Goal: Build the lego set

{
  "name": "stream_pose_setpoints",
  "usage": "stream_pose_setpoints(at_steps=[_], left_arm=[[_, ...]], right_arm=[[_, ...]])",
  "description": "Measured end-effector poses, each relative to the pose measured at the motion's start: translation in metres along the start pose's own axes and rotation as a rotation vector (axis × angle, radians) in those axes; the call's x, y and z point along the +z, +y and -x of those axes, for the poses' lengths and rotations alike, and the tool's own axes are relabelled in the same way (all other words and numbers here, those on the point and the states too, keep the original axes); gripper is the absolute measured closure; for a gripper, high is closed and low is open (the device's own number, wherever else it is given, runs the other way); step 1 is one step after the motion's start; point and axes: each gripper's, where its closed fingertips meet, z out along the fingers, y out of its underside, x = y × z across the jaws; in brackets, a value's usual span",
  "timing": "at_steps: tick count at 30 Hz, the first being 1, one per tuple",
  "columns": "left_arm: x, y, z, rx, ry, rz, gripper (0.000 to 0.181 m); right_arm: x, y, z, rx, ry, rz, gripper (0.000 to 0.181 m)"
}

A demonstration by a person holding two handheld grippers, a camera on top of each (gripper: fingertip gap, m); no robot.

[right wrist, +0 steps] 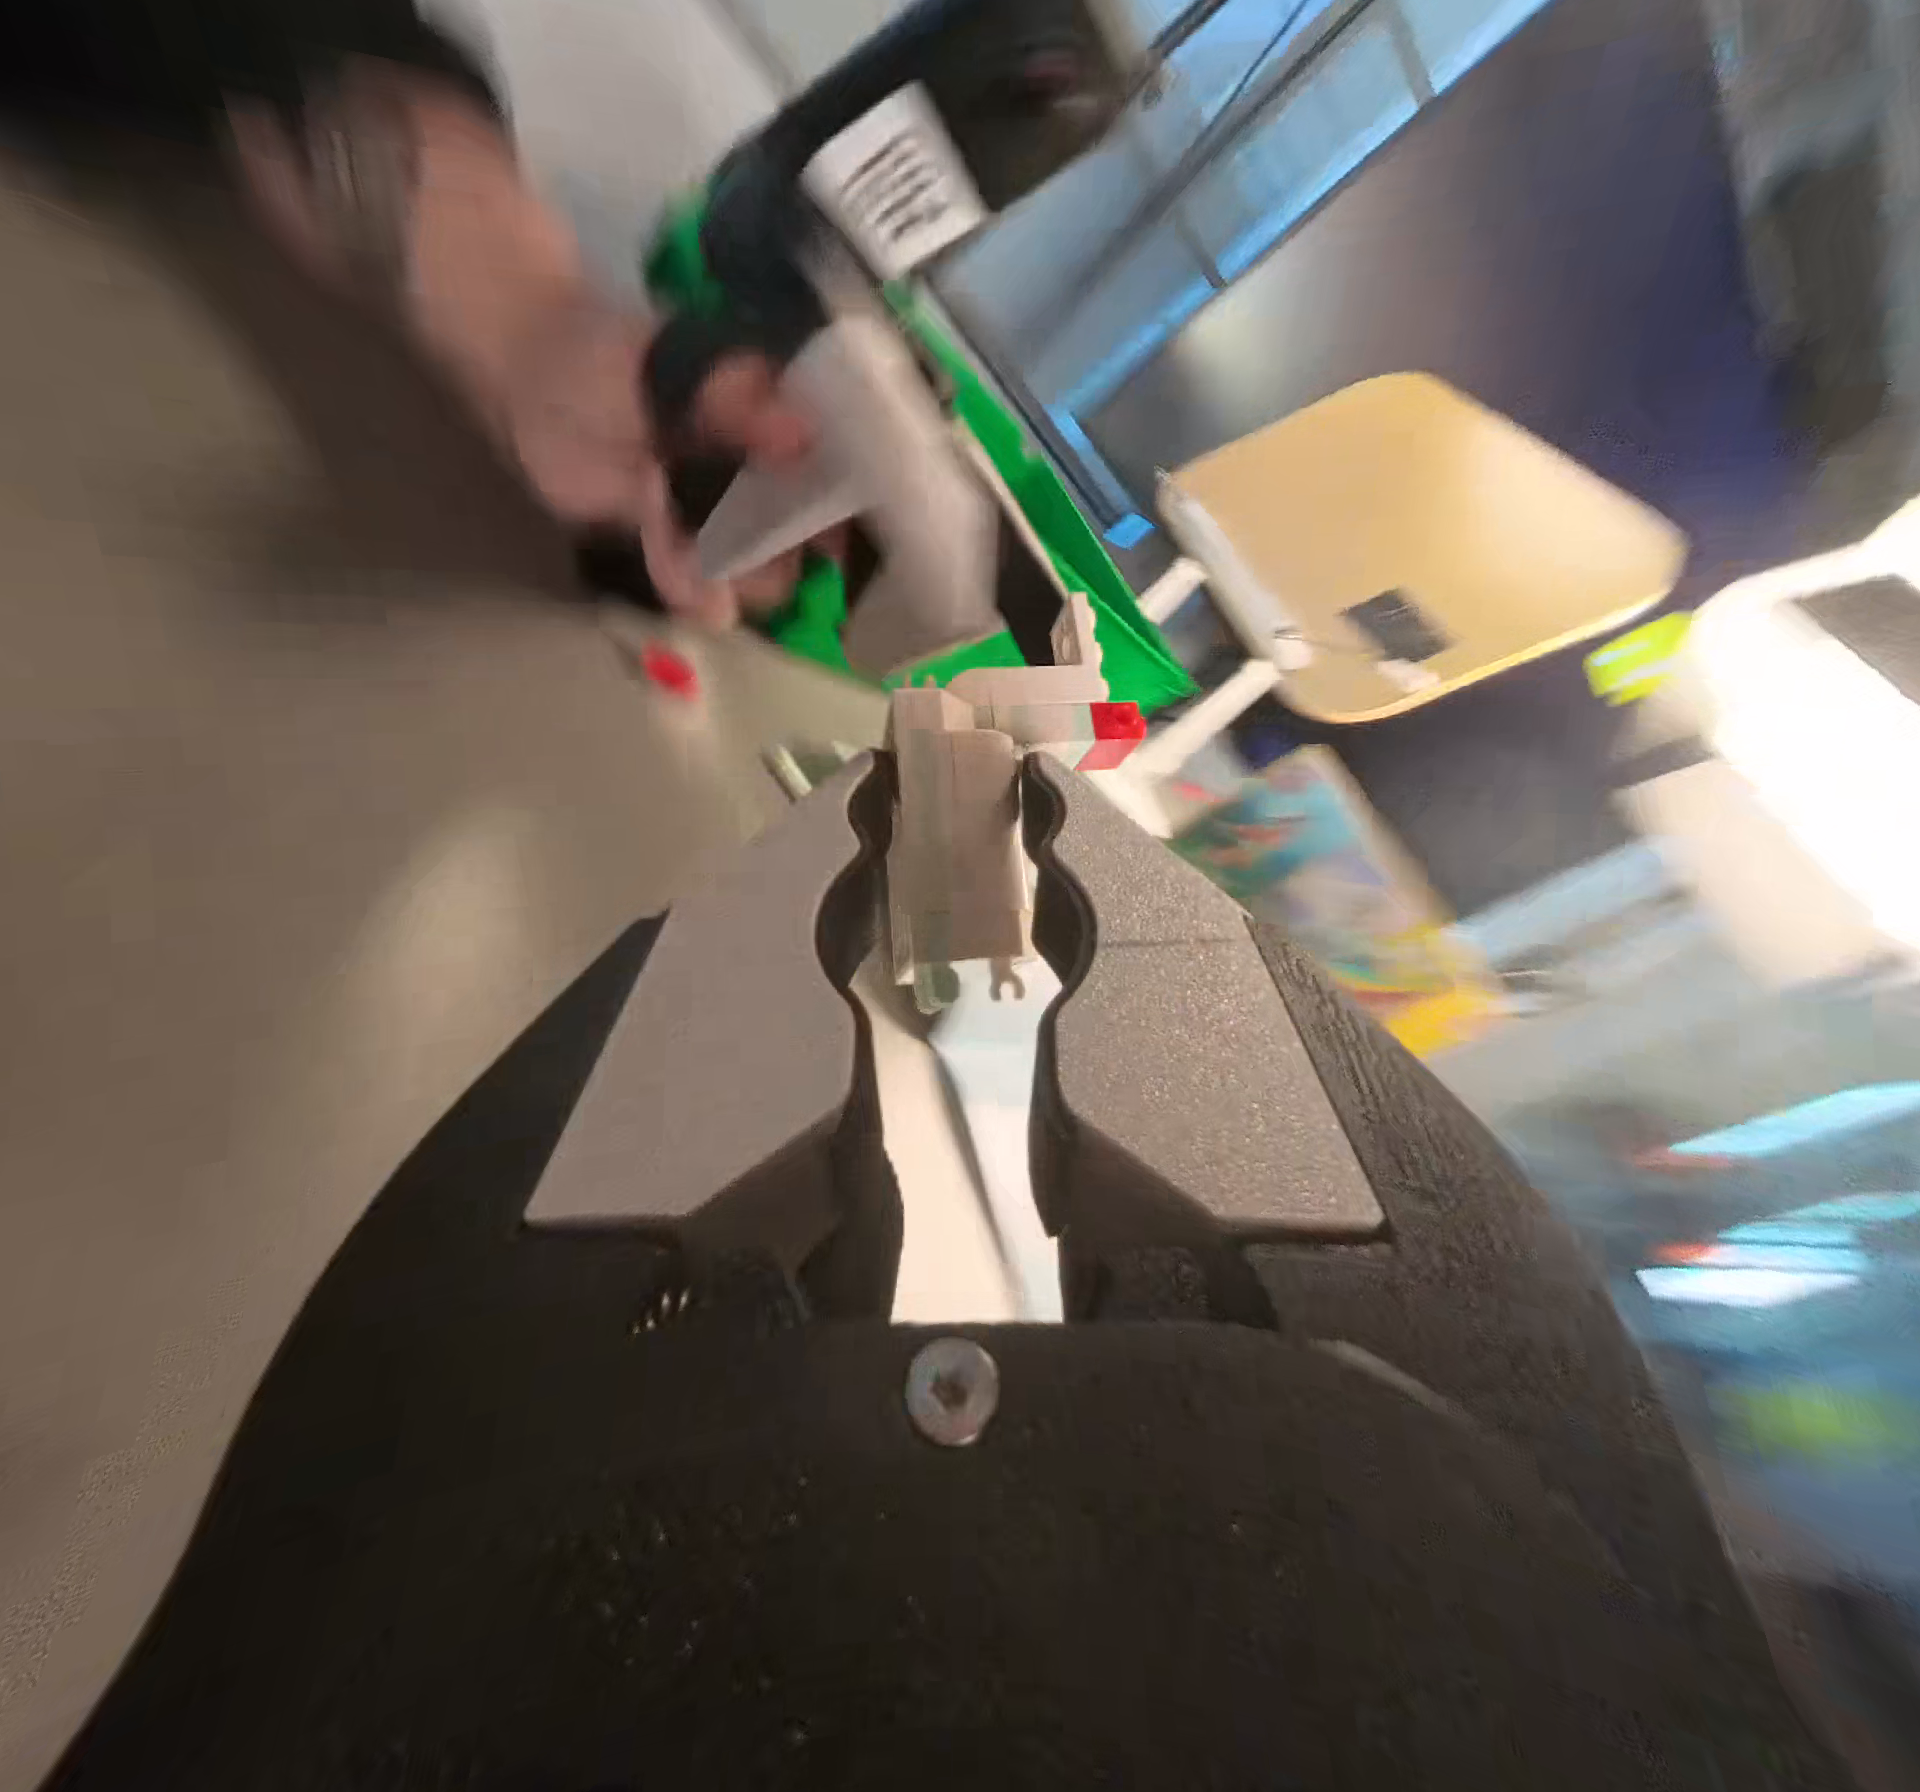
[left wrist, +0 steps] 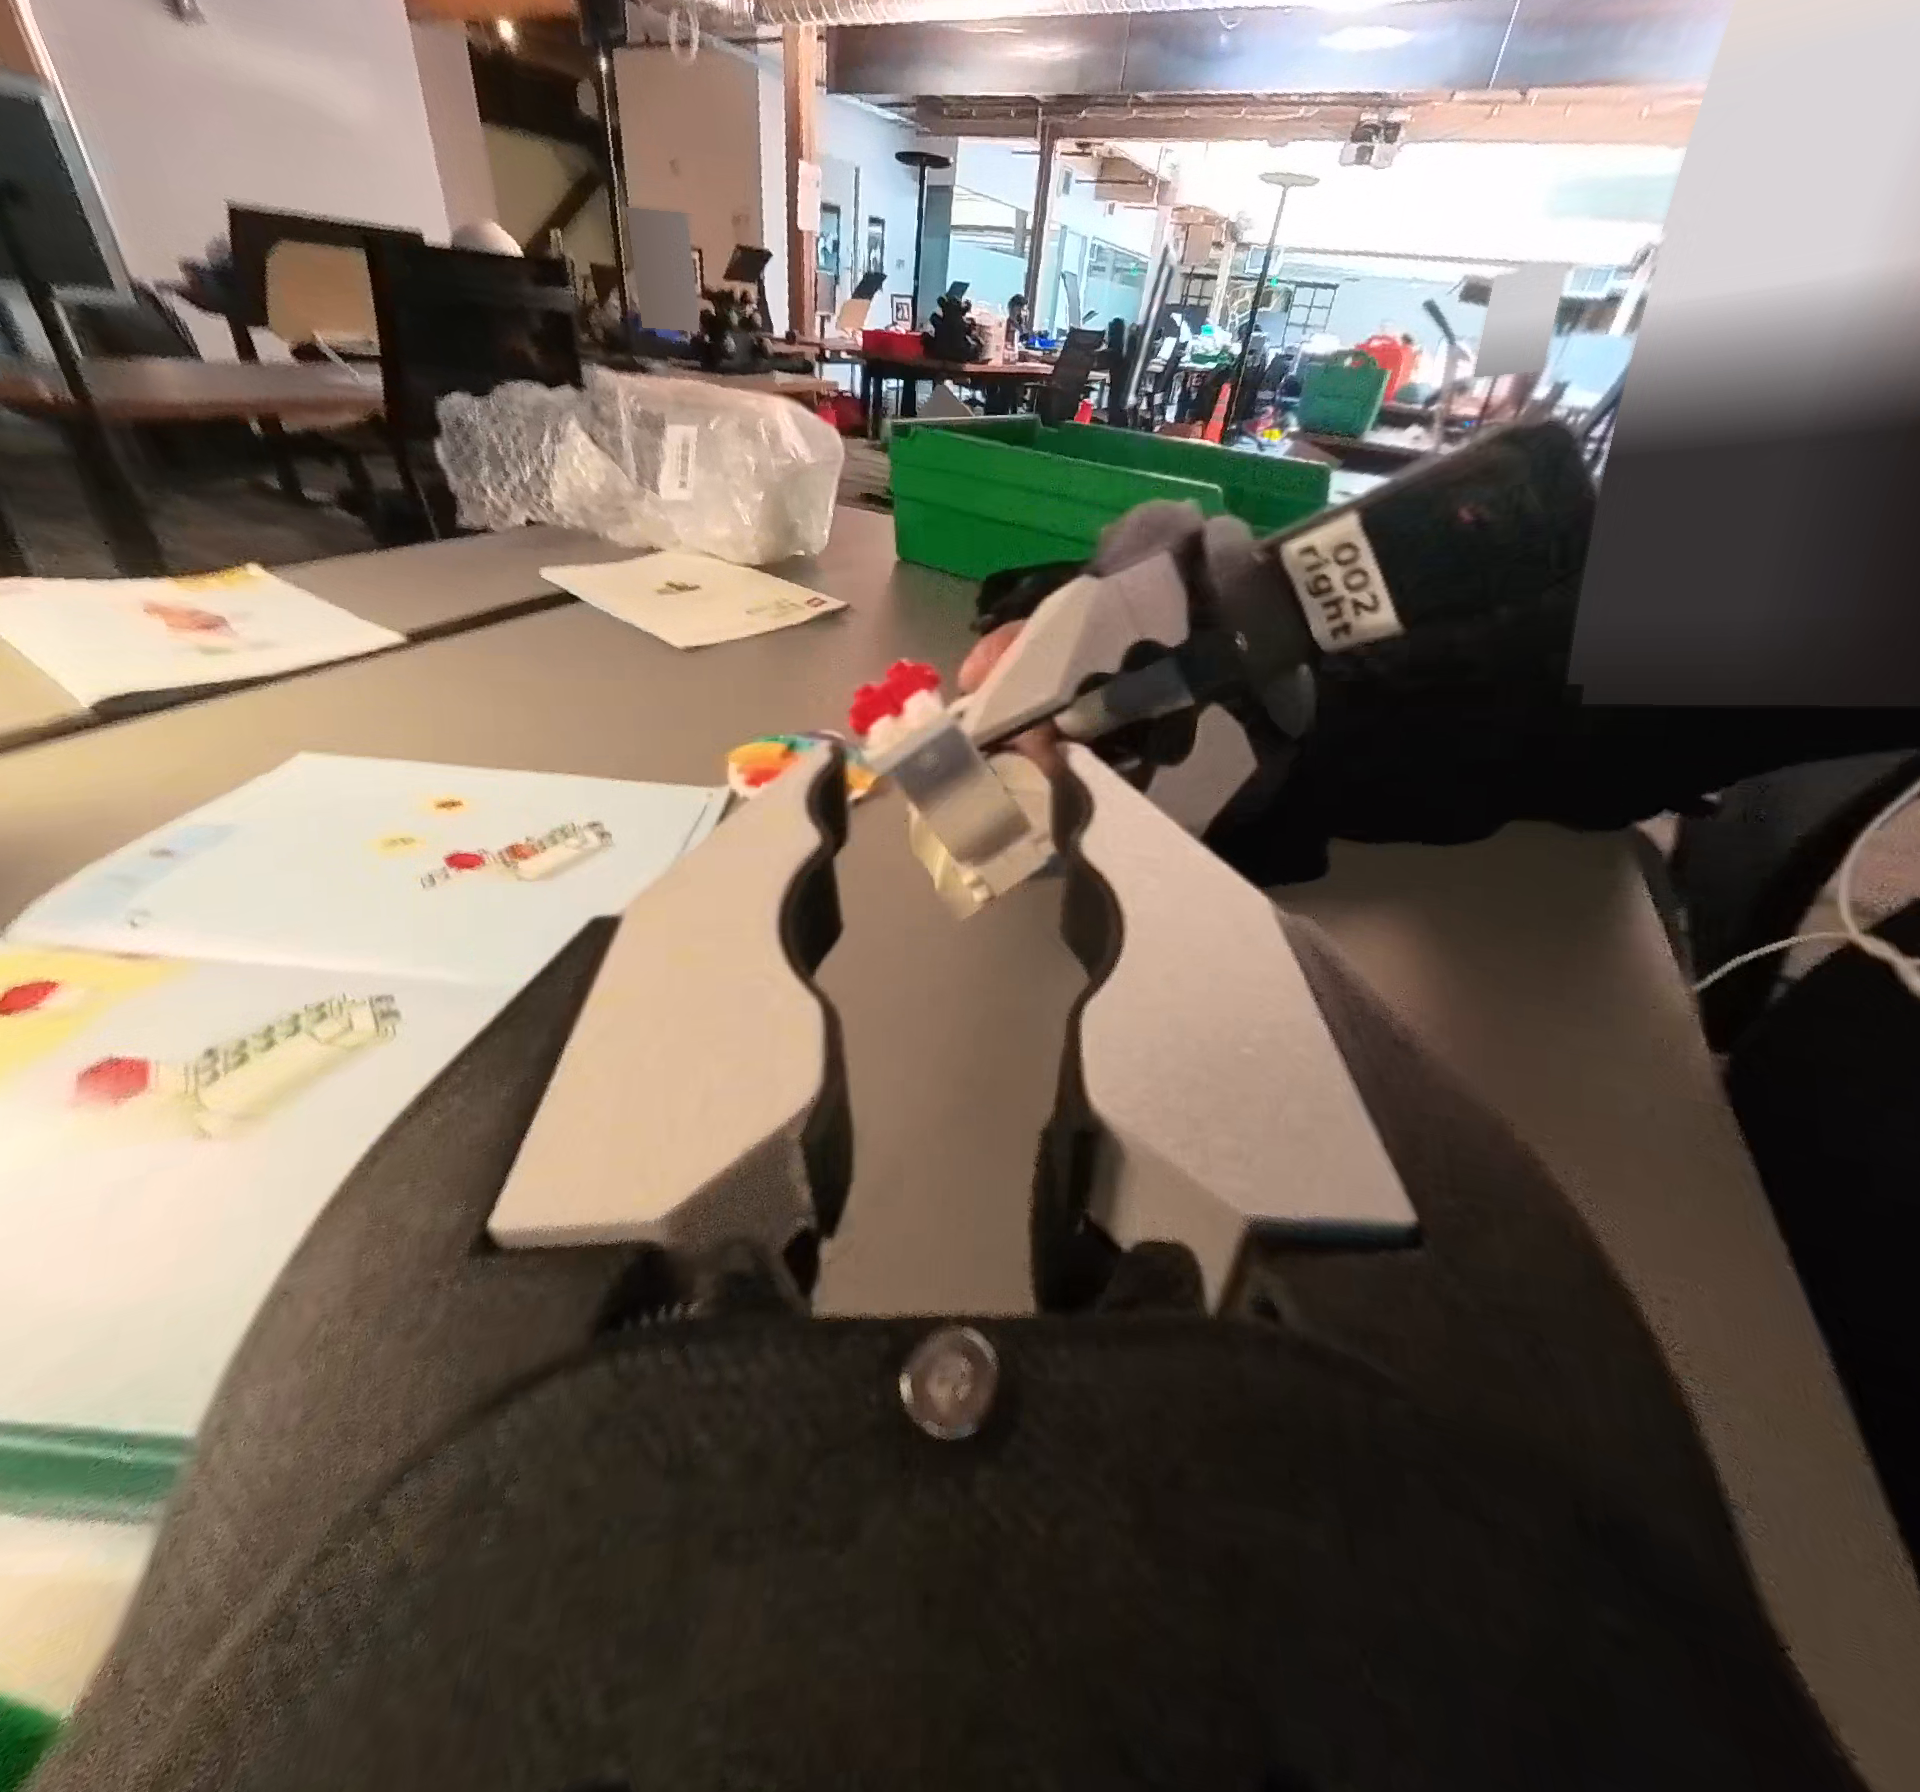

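My right gripper (right wrist: pixel 951 766) is shut on a grey and white lego assembly (right wrist: pixel 956 849) that has a red brick (right wrist: pixel 1117 724) at its far end. In the left wrist view the right gripper (left wrist: pixel 977 719) comes in from the right and holds the assembly (left wrist: pixel 966 823), with its red piece (left wrist: pixel 894 693), above the table. The assembly sits between the tips of my left gripper (left wrist: pixel 956 776), which is open around it, close to its right finger. The right wrist view is blurred; the left gripper (right wrist: pixel 769 516) and a hand show faintly there.
An open instruction booklet (left wrist: pixel 364 859) lies on the grey table (left wrist: pixel 623 693) at the left, with a second booklet (left wrist: pixel 696 599) farther back. Green bins (left wrist: pixel 1049 485) and a plastic bag (left wrist: pixel 644 464) stand at the far edge. A small multicoloured piece (left wrist: pixel 764 766) lies behind my left finger. My two grippers' fingertips are within a few centimetres of each other.
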Motion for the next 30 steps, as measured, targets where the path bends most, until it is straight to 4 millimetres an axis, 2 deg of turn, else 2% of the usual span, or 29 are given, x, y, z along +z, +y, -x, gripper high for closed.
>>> stream_pose_setpoints(at_steps=[3, 8, 10, 12, 15, 18, 25, 30], left_arm=[[0.001, 0.008, -0.001, -0.074, 0.049, 0.041, 0.159], [0.003, 0.013, 0.000, -0.041, 0.027, 0.083, 0.164], [0.002, 0.015, 0.003, 0.023, -0.007, 0.104, 0.165], [0.001, 0.015, 0.004, 0.072, -0.035, 0.114, 0.165], [-0.003, 0.014, 0.012, 0.146, -0.093, 0.134, 0.166], [-0.005, 0.025, 0.019, 0.134, -0.111, 0.203, 0.166], [0.006, 0.057, -0.001, 0.176, -0.018, 0.397, 0.166], [0.009, 0.066, -0.008, 0.169, -0.011, 0.450, 0.166]], right_arm=[[0.002, 0.001, 0.000, -0.112, 0.040, 0.029, 0.158], [0.002, 0.006, 0.002, -0.154, 0.044, 0.055, 0.158], [0.002, 0.009, 0.004, -0.099, 0.015, 0.058, 0.156], [0.000, 0.011, 0.001, 0.036, -0.014, 0.053, 0.155], [-0.005, 0.019, -0.014, 0.230, 0.006, 0.032, 0.146], [-0.015, 0.031, -0.039, 0.339, 0.108, 0.011, 0.152], [-0.040, 0.056, -0.079, 0.497, 0.290, -0.008, 0.169], [-0.037, 0.055, -0.076, 0.520, 0.271, -0.024, 0.170]])
